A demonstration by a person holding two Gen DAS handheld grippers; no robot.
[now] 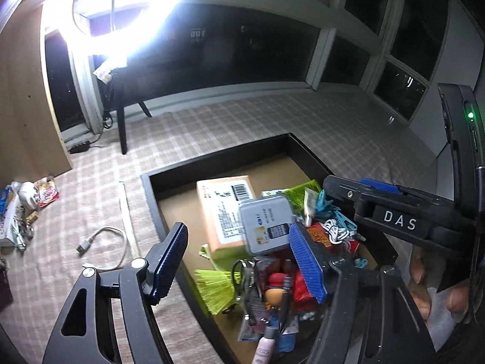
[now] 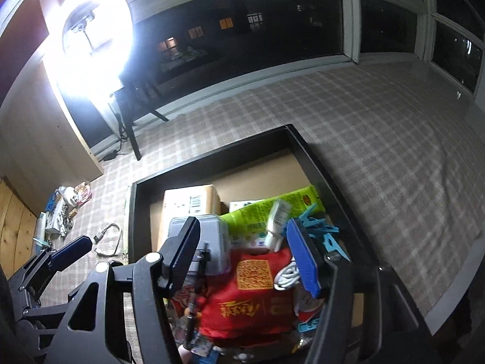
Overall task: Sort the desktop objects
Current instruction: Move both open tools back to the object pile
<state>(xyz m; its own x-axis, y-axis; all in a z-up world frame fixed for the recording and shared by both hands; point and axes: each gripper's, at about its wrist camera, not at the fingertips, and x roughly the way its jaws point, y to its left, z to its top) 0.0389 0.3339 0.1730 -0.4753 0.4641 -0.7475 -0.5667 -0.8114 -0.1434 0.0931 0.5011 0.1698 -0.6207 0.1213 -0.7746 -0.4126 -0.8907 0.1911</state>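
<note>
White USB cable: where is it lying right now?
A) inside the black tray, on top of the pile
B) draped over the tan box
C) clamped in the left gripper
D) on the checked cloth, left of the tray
D: the white USB cable lies curled on the checked cloth, outside the left wall of the black tray, clear of the left gripper.

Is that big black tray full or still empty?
Fairly full: the black tray holds piled boxes, packets and blue clips; only its far end is bare.

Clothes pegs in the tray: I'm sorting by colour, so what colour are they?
Light blue clothes pegs, clearest in the right wrist view.
</note>
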